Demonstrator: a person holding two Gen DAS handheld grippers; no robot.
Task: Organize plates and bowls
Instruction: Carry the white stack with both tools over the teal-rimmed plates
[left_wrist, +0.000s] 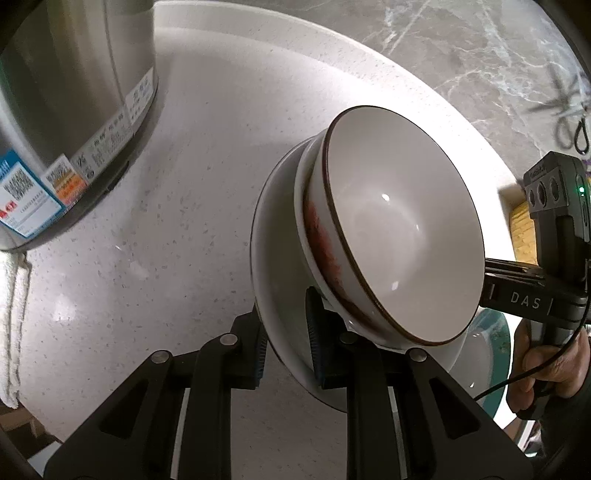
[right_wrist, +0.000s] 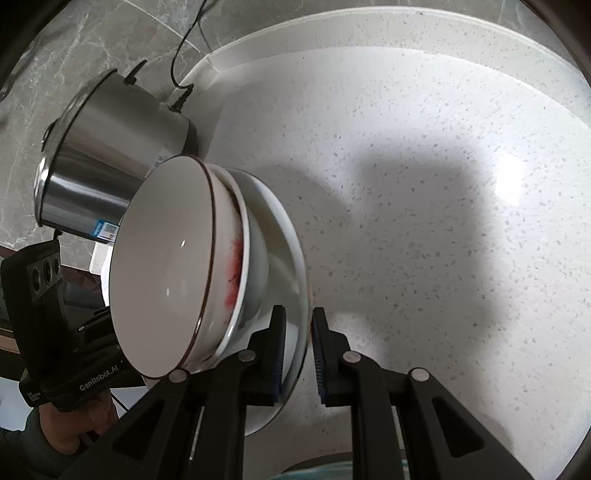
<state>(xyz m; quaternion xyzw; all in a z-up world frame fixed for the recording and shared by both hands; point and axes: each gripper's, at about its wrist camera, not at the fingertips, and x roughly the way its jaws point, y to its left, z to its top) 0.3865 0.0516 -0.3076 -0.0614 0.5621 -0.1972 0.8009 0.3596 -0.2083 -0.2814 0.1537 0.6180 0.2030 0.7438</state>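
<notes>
While your left gripper (left_wrist: 286, 345) pinches the rim of the large white plate (left_wrist: 280, 325) between its blue-padded fingers (left_wrist: 314, 332), your right gripper (right_wrist: 297, 360) has its fingers (right_wrist: 279, 354) on either side of the opposite rim of that same plate (right_wrist: 295, 295); the inner pad presses the plate's face, and the outer pad sits just beside the back of the rim, so you grip the plate from both sides.

On the plate sits a stack: a smaller white dish with a red pattern (left_wrist: 325, 254) lies against its face, and a white bowl with a dark brown rim (left_wrist: 402, 229) nests on top of that. In the right wrist view the same red-patterned dish (right_wrist: 236, 258) and bowl (right_wrist: 166, 266) show on the left side of the plate. The whole stack is held up off the speckled white countertop (left_wrist: 166, 240), tilted in both views.

Far left on the counter stands a stainless steel pot (left_wrist: 66, 110) with printed labels near its base; the right wrist view shows it (right_wrist: 110, 155) behind the bowl, with a black cord running off toward the grey marble wall (right_wrist: 92, 48). A white towel (left_wrist: 13, 325) lies at the near left edge. Beyond the stack, to the right in the left wrist view, part of a teal-rimmed plate (left_wrist: 495, 343) shows below your right hand (left_wrist: 546, 369).
</notes>
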